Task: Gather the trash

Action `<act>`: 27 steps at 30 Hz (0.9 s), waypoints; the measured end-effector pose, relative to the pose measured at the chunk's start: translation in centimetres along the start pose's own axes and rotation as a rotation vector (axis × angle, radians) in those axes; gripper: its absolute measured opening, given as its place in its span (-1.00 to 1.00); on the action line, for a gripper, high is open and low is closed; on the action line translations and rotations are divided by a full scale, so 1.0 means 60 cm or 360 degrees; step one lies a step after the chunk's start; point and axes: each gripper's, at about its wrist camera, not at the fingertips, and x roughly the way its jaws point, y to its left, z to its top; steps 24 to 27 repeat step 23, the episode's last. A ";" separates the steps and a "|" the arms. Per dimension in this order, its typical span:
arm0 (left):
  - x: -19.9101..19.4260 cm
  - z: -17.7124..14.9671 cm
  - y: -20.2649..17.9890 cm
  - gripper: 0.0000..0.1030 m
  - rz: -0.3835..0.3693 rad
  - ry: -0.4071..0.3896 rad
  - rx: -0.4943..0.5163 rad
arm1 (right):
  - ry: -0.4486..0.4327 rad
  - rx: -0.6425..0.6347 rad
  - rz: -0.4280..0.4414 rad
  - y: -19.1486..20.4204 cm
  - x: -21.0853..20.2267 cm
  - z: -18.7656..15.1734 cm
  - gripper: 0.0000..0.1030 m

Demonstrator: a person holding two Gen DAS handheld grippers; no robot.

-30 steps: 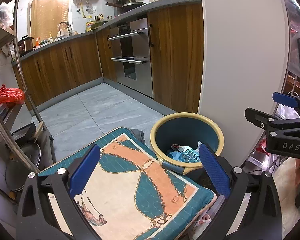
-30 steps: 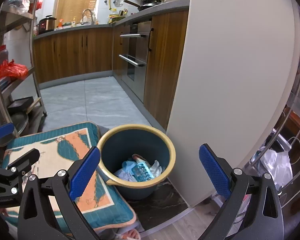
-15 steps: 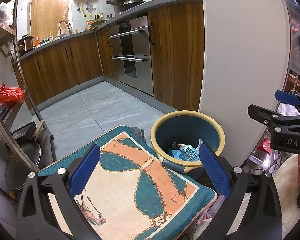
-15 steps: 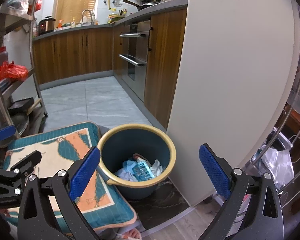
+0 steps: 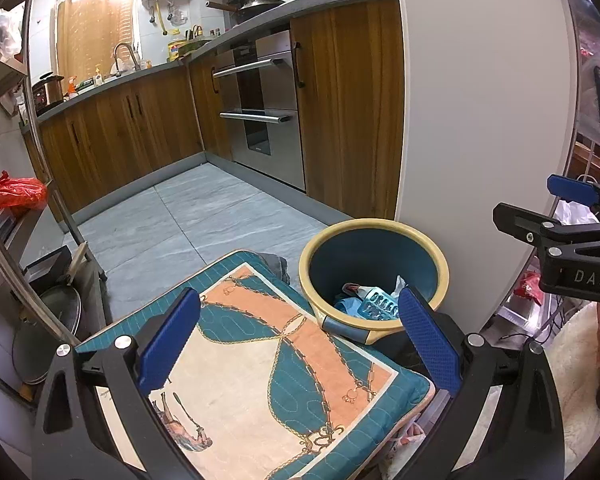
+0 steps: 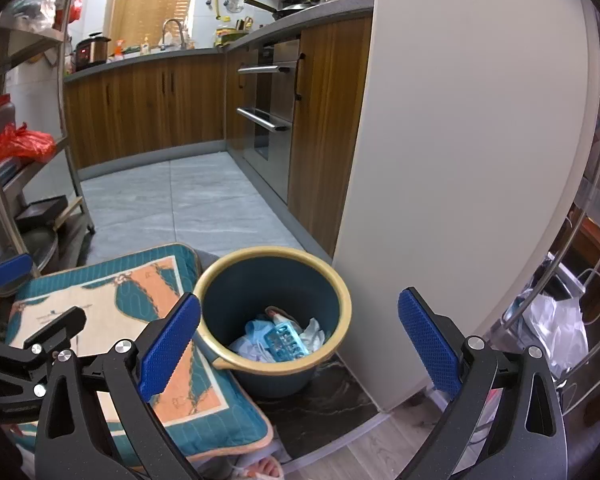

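Both your left gripper (image 5: 298,338) and right gripper (image 6: 299,338) hang with fingers wide and empty; the bin (image 6: 274,322) seems filled, so look for remaining trash.

I see a bin (image 6: 274,312) on the floor, against the wall panel (image 6: 460,160) to its right, with a cushion (image 6: 112,320) touching its left side. Trash (image 6: 278,338) lies inside the bin. Behind it, cabinets (image 6: 148,108) and an oven (image 6: 266,112) line the floor; a shelf rack (image 6: 28,152) stands far left
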 end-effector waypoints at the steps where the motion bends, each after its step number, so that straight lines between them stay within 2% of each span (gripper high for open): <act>1: 0.000 0.000 0.000 0.89 -0.0001 0.0000 -0.0002 | 0.0001 -0.0001 0.0000 0.000 0.000 0.000 0.91; 14: 0.003 0.001 0.006 0.89 -0.0012 0.0027 -0.0008 | 0.0005 0.0000 -0.0009 0.002 -0.002 -0.004 0.91; 19: 0.002 0.004 0.012 0.89 0.0072 0.0020 -0.0009 | 0.0007 -0.0001 -0.0010 0.001 -0.001 -0.004 0.91; 27: 0.002 0.004 0.022 0.89 0.0051 0.0028 -0.0062 | 0.0006 0.0000 -0.0011 0.000 -0.001 -0.004 0.91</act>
